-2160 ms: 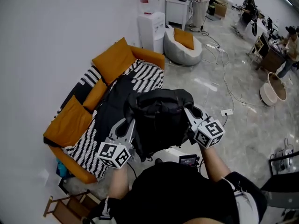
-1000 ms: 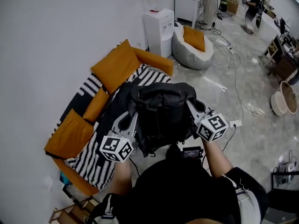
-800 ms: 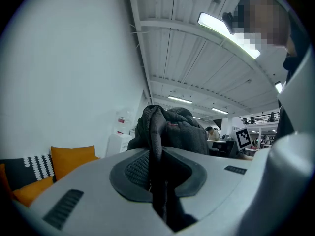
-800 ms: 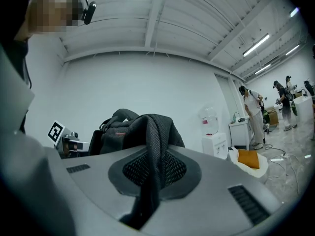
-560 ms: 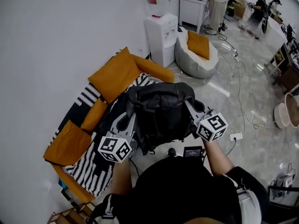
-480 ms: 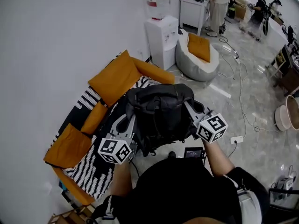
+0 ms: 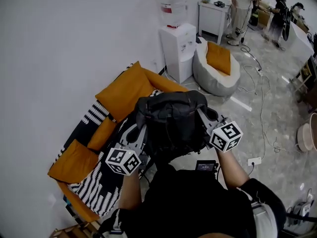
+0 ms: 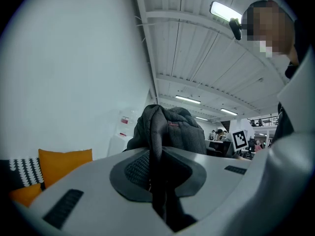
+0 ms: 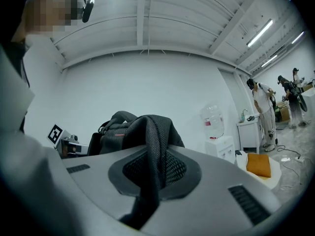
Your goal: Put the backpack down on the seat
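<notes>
backpack (image 7: 171,120) 1 | grippers (image 7: 137,131) (image 7: 204,117) 2 | sofa (image 7: 96,185) 1 | beanbag (image 7: 210,81) 1 | water dispenser (image 7: 177,46) 1 | bottle (image 7: 172,4) 1

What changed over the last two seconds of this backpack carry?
The person has carried the backpack along the sofa toward the water dispenser, which now sits lower in the head view. Unchanged: left gripper and right gripper stay shut on its straps; it is not set down.

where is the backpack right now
Head view, centre: the backpack hangs by its straps between the left gripper and the right gripper, off the seat, with the sofa just to its left.
</notes>
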A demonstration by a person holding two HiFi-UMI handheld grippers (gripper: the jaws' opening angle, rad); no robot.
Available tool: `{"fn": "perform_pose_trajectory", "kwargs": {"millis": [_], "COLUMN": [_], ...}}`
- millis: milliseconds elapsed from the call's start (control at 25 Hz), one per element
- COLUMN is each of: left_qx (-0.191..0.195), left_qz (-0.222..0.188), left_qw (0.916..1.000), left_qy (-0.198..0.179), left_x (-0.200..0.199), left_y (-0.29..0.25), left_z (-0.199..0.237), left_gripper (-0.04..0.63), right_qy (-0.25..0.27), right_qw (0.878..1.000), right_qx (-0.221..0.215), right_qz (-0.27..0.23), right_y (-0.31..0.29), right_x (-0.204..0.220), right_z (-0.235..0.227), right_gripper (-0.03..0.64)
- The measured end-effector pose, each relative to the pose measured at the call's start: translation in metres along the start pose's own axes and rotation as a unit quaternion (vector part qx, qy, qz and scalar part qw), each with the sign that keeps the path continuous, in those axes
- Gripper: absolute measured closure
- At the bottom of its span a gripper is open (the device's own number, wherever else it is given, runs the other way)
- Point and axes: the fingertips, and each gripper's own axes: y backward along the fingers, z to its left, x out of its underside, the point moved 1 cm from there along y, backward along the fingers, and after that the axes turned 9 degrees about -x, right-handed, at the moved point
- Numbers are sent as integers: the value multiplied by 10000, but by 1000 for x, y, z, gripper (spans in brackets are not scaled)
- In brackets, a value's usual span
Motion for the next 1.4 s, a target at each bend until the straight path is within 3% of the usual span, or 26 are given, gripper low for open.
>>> {"fn": "perform_pose_trajectory", "kwargs": {"millis": [320, 840, 1400], "left_qx": [-89, -262, -259], "left_qz": [69, 272, 652], "left_qw": [9999, 9992, 9974], "left_qy": [-16, 93, 146], "left_x": [-9, -18, -3], "left_y": [-45, -127, -208], "left_z": [31, 118, 204], "left_gripper": [538, 538, 540], "right_qy": [-145, -338, -971], "right_qw": [9998, 9984, 9915], "right_qx": [-96, -315, -468], "right_qz": [68, 323, 735], "right_y": [-47, -154, -254], "right_x": [4, 16, 54], "right_z": [-38, -95, -156], "right_gripper": [569, 569, 569]}}
